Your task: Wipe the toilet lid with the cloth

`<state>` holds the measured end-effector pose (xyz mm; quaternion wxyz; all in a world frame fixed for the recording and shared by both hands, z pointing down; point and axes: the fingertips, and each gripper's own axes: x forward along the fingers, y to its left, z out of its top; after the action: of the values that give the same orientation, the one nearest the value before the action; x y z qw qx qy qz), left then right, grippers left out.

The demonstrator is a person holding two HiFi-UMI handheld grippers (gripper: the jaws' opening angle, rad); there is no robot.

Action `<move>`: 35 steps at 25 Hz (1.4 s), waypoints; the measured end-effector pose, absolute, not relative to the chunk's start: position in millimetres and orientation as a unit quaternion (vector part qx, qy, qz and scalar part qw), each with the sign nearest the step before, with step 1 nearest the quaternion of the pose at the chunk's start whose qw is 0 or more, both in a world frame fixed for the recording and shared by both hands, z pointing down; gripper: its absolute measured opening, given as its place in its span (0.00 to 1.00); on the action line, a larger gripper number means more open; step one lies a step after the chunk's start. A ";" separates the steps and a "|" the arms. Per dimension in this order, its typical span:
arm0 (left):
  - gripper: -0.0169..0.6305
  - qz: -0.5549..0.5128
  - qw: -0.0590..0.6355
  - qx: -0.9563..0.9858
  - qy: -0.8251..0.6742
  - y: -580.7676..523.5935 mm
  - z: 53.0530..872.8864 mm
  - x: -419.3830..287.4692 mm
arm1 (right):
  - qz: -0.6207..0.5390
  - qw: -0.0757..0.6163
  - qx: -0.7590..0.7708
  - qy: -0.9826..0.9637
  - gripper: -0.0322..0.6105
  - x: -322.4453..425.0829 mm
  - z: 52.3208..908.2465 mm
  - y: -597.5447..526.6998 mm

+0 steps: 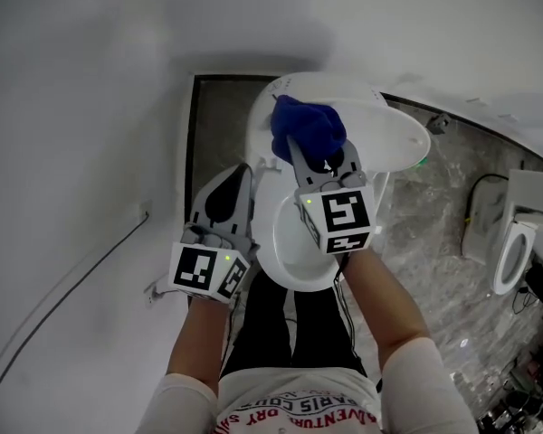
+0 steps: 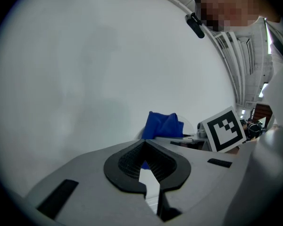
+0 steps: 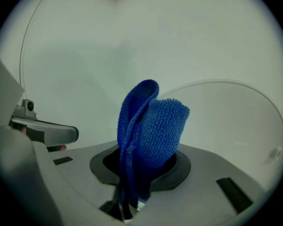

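Room: a bathroom with a white wall [image 1: 90, 107] and a grey marbled floor [image 1: 425, 242]. A second toilet [image 1: 511, 256] stands well apart at the right.
Toilet lid: the toilet lid [image 1: 389, 134] is white and stands raised behind the bowl [image 1: 294, 260], its broad face toward the person.
Cloth: the blue cloth [image 1: 306, 127] is folded and stands up out of the right gripper, in front of the lid's left part. I cannot tell whether it touches the lid.
Right gripper: the right gripper [image 1: 319, 156] is clenched on the cloth [image 3: 148, 135], whose lower end is pinched between the jaws.
Left gripper: the left gripper [image 1: 235, 181] is closed with nothing in it, just left of the bowl and apart from the lid.
Step in hand: judging by this, it is the approach, bringing the cloth to the lid before the first stroke.
Next move: it likely calls for pressing the cloth flat to the lid and sweeping across it. The grip must stay firm so the fold does not slip out.
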<state>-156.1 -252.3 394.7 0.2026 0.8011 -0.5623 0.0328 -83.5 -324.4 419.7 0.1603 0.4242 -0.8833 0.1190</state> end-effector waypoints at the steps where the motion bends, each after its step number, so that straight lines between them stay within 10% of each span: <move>1: 0.03 0.037 0.204 0.802 -0.561 -251.8 397.3 -153.2 | 0.115 0.159 0.425 -0.884 0.21 -81.3 418.7 -327.4; 35: 0.03 0.064 0.233 0.802 -0.546 -219.8 435.2 -23.2 | 0.111 0.197 0.536 -0.814 0.21 135.2 435.0 -294.7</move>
<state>-23.2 -219.8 435.2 0.2332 0.8022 -0.5458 0.0643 135.2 -294.7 435.0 0.1969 0.5356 -0.8136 0.1113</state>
